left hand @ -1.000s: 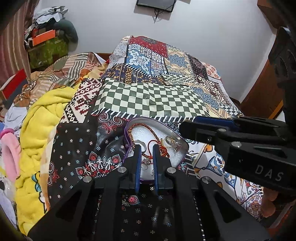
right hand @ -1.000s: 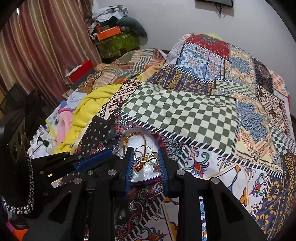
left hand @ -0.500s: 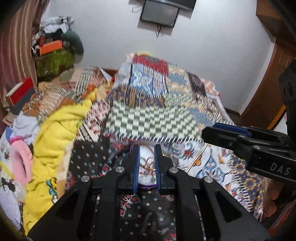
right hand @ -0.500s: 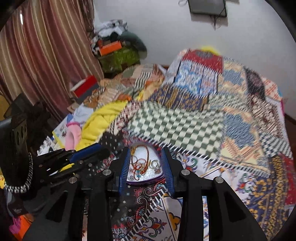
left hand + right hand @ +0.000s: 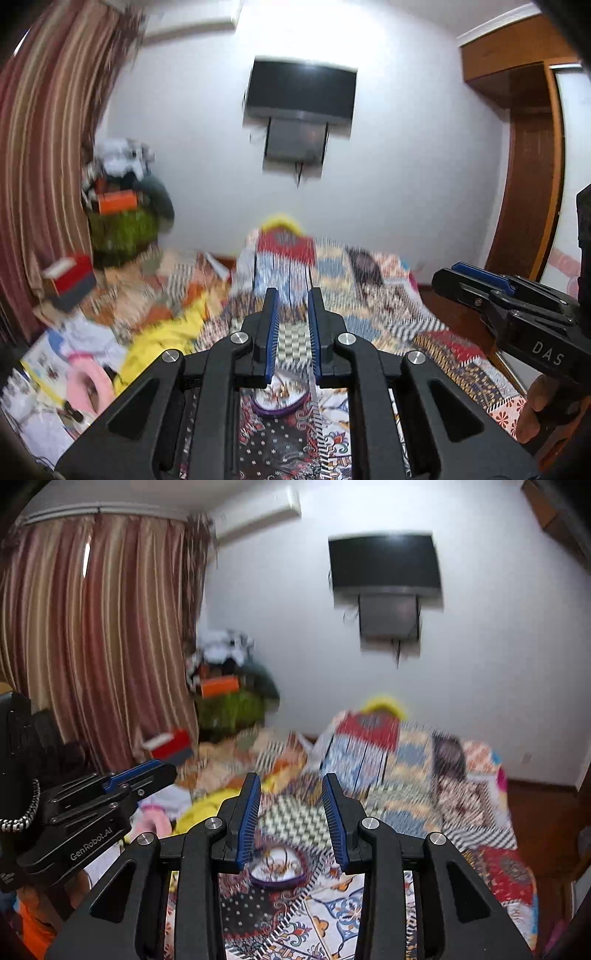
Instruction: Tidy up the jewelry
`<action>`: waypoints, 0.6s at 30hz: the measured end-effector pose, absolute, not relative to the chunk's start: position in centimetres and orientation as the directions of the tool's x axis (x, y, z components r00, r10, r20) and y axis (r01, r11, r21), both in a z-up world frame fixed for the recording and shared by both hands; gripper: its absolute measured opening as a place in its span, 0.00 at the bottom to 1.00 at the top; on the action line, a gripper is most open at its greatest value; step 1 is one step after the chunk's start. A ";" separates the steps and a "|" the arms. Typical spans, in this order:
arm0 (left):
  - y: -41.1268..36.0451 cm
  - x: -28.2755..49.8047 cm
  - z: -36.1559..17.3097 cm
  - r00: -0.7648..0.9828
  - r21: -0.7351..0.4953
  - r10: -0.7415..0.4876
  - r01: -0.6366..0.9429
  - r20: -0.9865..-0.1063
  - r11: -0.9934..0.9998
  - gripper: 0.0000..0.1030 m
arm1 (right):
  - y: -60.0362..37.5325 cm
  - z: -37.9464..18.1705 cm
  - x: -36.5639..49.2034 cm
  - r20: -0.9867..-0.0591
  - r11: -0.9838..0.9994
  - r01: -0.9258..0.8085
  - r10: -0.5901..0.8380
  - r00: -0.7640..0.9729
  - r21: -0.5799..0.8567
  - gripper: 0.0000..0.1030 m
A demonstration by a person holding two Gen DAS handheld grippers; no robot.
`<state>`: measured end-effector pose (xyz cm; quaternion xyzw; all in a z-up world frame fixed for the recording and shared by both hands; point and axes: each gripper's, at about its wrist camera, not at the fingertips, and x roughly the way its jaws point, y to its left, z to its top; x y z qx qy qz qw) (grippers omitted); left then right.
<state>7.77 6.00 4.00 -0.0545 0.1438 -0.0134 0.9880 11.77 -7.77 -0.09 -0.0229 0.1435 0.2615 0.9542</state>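
A purple-rimmed dish (image 5: 280,410) with a white lining lies on the patchwork bedspread (image 5: 373,295), low between my left fingers. A tangle of red-gold chain and rings (image 5: 277,862) lies in the dish (image 5: 277,882). My left gripper (image 5: 292,295) hangs well above and behind the dish, its jaws a narrow gap apart with nothing between them. My right gripper (image 5: 290,779) is also raised clear of the dish, open wider and empty. Each gripper shows in the other's view: the right gripper (image 5: 480,286) at the right edge, the left gripper (image 5: 142,775) at the left. Both views are motion-blurred.
A TV (image 5: 384,563) hangs on the white far wall. Striped curtains (image 5: 92,646) and a heap of bags and clothes (image 5: 229,686) fill the left. A yellow blanket (image 5: 159,339) and pink item (image 5: 88,384) lie left of the dish. A hand (image 5: 532,417) holds the right gripper beside a wooden wardrobe (image 5: 524,184).
Both grippers have pulled up and back from the dish and tilted toward the far wall. The dish looks smaller and lower in both views. The right jaws stand slightly wider.
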 end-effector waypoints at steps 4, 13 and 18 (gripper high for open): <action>4.4 2.8 6.1 0.988 -0.058 0.029 -0.038 -0.148 0.998 0.47 | -8.7 1.0 8.5 -0.207 0.871 -0.490 0.485 0.850 0.030 0.36; 3.8 -2.8 7.0 0.990 -0.058 0.136 -0.137 -0.033 0.989 1.00 | -9.7 1.5 4.5 -0.082 0.920 -0.392 0.390 0.917 -0.005 0.87; 3.8 -3.6 6.7 0.986 -0.053 0.161 -0.163 -0.041 0.985 1.00 | -9.9 1.5 4.0 -0.064 0.927 -0.374 0.374 0.925 0.005 1.00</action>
